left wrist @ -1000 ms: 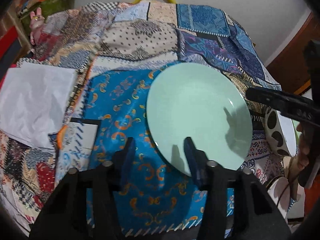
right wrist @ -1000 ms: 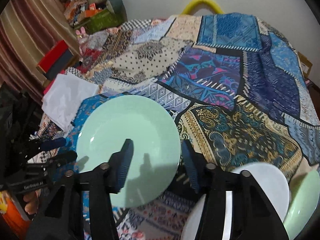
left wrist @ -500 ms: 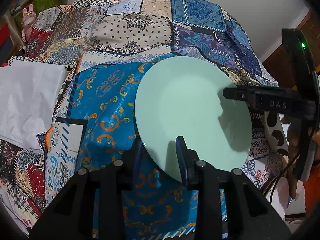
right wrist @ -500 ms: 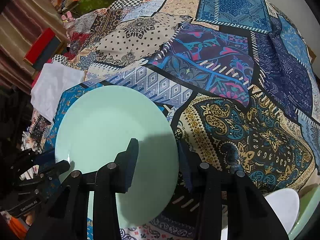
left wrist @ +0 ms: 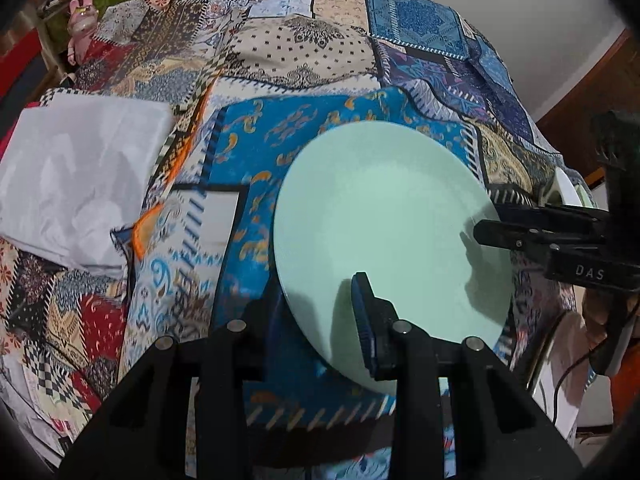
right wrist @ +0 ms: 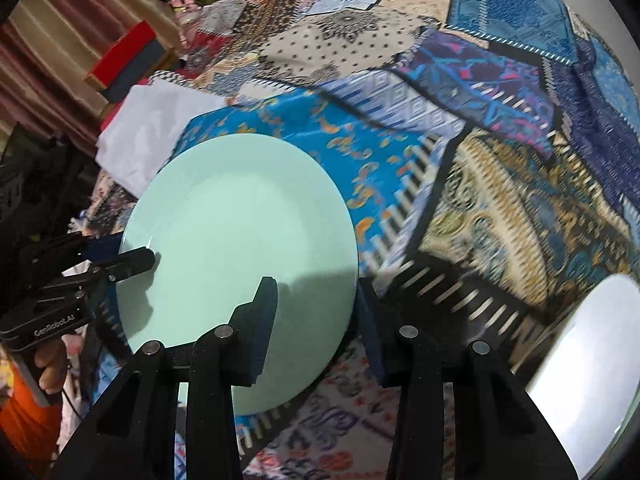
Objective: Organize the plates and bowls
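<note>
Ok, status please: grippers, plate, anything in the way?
Left gripper and right gripper: jaws just been closing, clamped on round mint-green plate rim. Nothing in the way over patchwork cloth; white plate aside.

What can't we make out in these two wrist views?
- Left wrist: one finger of the left claw is hidden under the mint plate rim.
- White dish: in the right wrist view it is blurred and cut off by the frame edge. In the left wrist view it is mostly behind the right claw.
- Both: the mint plate hides its own underside, so contact with the quilt is unclear.
</note>
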A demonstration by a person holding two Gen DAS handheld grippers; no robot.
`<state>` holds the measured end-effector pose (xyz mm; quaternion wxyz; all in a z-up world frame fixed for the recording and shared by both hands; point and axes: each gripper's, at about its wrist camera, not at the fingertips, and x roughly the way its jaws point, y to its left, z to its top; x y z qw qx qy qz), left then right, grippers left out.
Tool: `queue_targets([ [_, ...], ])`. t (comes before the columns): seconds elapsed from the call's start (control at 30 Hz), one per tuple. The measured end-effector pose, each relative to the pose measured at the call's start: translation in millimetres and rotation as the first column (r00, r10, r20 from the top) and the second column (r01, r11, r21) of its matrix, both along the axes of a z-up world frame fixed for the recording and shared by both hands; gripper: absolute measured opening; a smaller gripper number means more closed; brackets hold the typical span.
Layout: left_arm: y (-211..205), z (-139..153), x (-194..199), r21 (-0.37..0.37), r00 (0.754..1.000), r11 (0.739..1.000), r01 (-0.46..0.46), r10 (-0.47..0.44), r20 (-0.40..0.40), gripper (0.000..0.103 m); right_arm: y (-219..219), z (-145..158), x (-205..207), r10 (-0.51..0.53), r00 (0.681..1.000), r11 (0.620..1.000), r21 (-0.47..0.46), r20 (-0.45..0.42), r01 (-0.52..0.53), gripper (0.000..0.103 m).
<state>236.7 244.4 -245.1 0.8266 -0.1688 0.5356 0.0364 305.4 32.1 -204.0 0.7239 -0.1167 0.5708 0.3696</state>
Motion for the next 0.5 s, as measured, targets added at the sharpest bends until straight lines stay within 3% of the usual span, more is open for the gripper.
queue_targets([
  [0.07,-2,0,-6,0.004,1.000,1.000,0.009,-0.009,0.003,0.033,1,-7,-2,-0.005,1.000,1.000,0.007,-0.020,0.005,0.038],
  [0.5,-18,2,-8,0.081,0.999,0.997,0.017,-0.020,0.035,0.034,1,-6,-16,-0.017,0.998,1.000,0.012,0.053,0.017,0.037],
])
